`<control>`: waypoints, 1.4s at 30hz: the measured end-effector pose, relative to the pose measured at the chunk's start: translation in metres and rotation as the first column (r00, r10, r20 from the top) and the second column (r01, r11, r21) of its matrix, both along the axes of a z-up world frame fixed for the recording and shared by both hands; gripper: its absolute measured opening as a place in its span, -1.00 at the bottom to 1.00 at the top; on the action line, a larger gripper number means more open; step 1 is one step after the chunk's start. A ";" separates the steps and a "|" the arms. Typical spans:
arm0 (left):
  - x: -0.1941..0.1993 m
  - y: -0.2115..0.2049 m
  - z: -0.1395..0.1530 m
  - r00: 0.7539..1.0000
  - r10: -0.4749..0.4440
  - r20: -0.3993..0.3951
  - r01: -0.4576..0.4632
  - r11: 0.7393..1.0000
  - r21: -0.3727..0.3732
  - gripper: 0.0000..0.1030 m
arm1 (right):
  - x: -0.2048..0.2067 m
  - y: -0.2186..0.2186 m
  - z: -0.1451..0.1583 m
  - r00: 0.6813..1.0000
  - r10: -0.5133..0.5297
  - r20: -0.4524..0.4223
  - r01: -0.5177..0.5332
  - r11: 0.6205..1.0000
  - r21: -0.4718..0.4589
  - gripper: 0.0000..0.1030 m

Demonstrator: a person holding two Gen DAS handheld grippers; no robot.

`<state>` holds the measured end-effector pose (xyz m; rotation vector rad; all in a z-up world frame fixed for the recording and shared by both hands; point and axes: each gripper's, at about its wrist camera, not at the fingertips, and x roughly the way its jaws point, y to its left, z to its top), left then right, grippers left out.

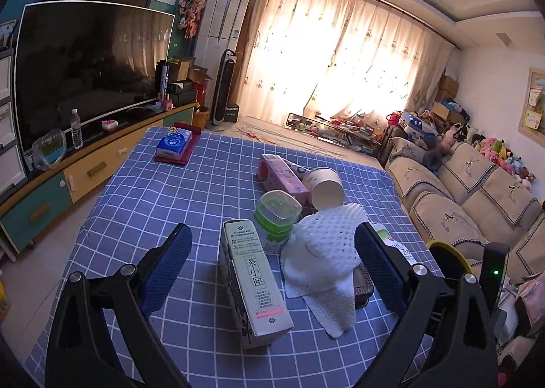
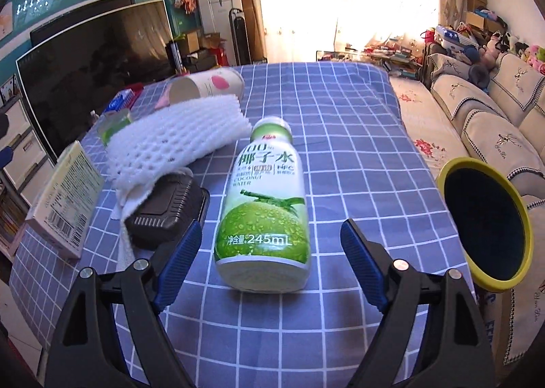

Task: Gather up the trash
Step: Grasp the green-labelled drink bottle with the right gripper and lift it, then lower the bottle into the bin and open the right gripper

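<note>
Left claw point(image 1: 272, 272): I hold it spread wide, gripping nothing; tea carton point(image 1: 253, 282) stands lower centre between the pads, untouched.
Foam net point(image 1: 323, 251): right of the carton, soft, featherlight, likely to crumple.
Right claw point(image 2: 269, 265): wide apart, empty.
Coconut water bottle point(image 2: 264, 207): lying centre frame on the bench point(image 2: 357, 149); likely light, slick, prone to roll. I'd pinch its mid-body.
Bin point(image 2: 487, 224): right edge.
</note>
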<state>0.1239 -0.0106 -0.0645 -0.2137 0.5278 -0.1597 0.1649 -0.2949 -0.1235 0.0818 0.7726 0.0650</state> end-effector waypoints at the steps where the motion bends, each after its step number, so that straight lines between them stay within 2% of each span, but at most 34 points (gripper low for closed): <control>1: 0.000 0.000 -0.001 1.000 -0.001 0.001 0.001 1.000 0.001 0.84 | 0.004 0.001 -0.003 1.000 -0.001 -0.019 0.001 1.000 -0.009 0.54; 4: 0.000 -0.005 0.000 1.000 -0.007 -0.001 0.007 1.000 0.005 0.84 | 0.010 -0.001 -0.010 0.999 -0.001 -0.054 0.001 1.000 -0.007 0.43; 5: 0.000 -0.006 -0.001 1.000 -0.009 -0.002 0.009 1.000 0.007 0.84 | 0.011 -0.002 -0.011 0.998 0.001 -0.061 -0.001 1.000 0.004 0.19; 7: 0.001 -0.008 0.001 1.000 -0.012 -0.003 0.012 1.000 0.008 0.84 | 0.011 -0.005 -0.011 0.998 0.003 -0.067 -0.001 1.000 0.028 -0.04; 11: 0.003 -0.015 0.004 1.000 -0.016 -0.005 0.016 1.000 0.013 0.84 | 0.001 -0.013 0.003 1.000 -0.006 -0.016 0.007 0.998 0.054 -0.04; 19: 0.002 -0.022 0.009 1.000 -0.022 -0.002 0.022 1.000 0.014 0.84 | -0.027 -0.027 0.050 0.990 -0.022 0.138 0.010 0.997 0.083 -0.04; 22: 0.002 -0.024 0.012 1.000 -0.025 0.001 0.025 1.000 0.016 0.84 | -0.034 -0.029 0.061 0.986 -0.022 0.165 0.007 0.996 0.094 -0.04; 33: -0.001 -0.029 0.011 1.000 -0.025 0.002 0.025 0.999 0.026 0.84 | -0.041 -0.033 0.070 0.983 -0.021 0.182 0.001 0.994 0.112 -0.05; 42: 0.004 -0.038 0.009 1.000 -0.024 -0.007 0.024 0.998 0.052 0.84 | -0.041 -0.073 0.084 0.972 -0.079 0.220 0.044 0.986 0.159 -0.05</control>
